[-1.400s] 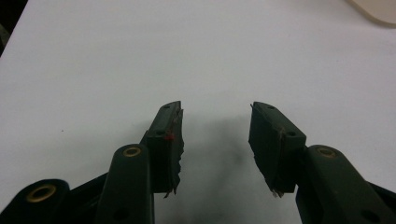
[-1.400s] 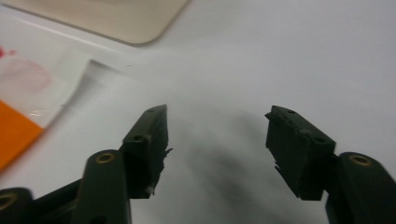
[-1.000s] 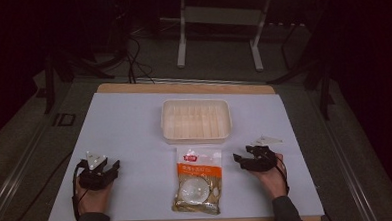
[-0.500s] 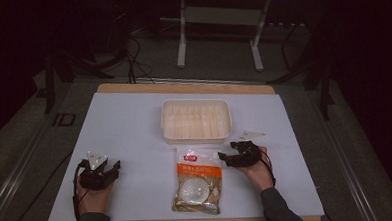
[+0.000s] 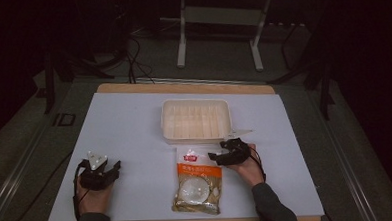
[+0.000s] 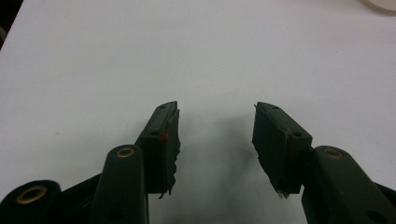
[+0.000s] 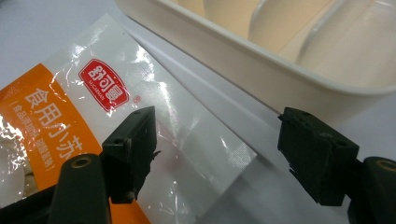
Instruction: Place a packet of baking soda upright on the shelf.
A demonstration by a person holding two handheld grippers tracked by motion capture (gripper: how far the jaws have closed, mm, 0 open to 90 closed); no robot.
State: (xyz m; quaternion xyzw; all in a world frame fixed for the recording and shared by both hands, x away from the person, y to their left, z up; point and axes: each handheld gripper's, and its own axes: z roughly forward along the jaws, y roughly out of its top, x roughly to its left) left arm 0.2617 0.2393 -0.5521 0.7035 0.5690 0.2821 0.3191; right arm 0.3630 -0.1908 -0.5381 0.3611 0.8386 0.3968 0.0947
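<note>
Food pouch, orange and clear, lies flat on the white counter, near its front edge, just in front of the cream ribbed tray. Right claw, jaws wide apart and gripping nothing, straddles the pouch's upper right corner, apparently just above it. Left claw, equally open and empty, rests over bare counter, well apart.
</note>
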